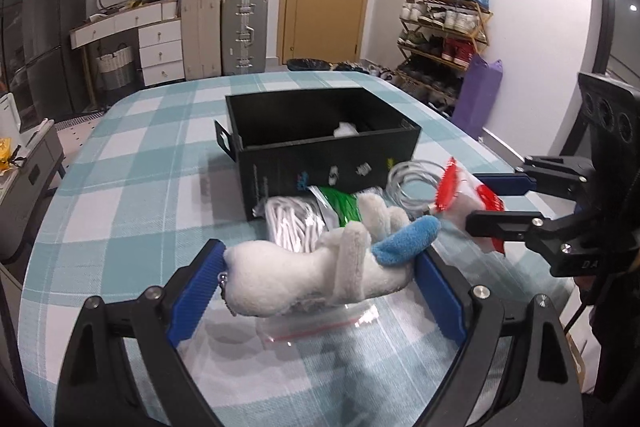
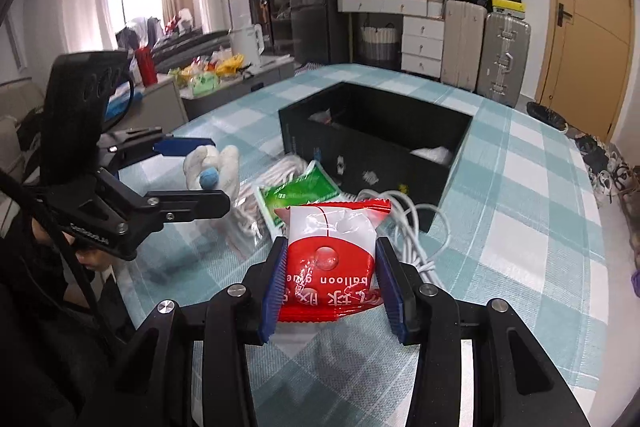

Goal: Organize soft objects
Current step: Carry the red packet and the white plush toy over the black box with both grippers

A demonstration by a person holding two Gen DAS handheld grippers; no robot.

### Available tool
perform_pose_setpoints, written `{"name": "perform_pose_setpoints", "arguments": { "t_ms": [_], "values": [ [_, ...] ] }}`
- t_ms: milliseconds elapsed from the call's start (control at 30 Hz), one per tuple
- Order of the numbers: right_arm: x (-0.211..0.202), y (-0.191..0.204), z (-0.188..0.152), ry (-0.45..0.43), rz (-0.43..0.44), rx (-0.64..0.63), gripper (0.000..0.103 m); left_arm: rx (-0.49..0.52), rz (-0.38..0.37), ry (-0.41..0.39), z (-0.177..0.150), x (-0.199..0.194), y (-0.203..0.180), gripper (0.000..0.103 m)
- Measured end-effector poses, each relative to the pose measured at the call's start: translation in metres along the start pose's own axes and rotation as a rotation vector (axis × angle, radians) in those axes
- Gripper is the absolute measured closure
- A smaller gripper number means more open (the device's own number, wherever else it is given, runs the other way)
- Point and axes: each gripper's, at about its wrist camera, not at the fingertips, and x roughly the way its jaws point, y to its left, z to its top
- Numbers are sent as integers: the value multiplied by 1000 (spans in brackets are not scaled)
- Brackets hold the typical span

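Open-topped black box (image 1: 320, 143) stands beyond cable coil (image 1: 412, 187) and packets (image 1: 316, 215).

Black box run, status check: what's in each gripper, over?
Left gripper shut on plush toy. Right gripper shut on red balloon glue packet. Black box ahead, open; white cable and green packet against its front.

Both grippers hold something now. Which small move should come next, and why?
Probably carry the white plush toy, held in the left gripper, forward over the open black box and release it. The box lies straight ahead with room inside. The right gripper holds the red-and-white packet and can follow.
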Motion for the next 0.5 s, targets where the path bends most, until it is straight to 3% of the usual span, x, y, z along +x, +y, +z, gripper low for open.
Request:
{"name": "perform_pose_setpoints", "arguments": {
  "t_ms": [500],
  "values": [
    [-16, -18, 20, -123, -76, 102, 60, -47, 53, -41, 27, 10, 13, 11]
  ]
}}
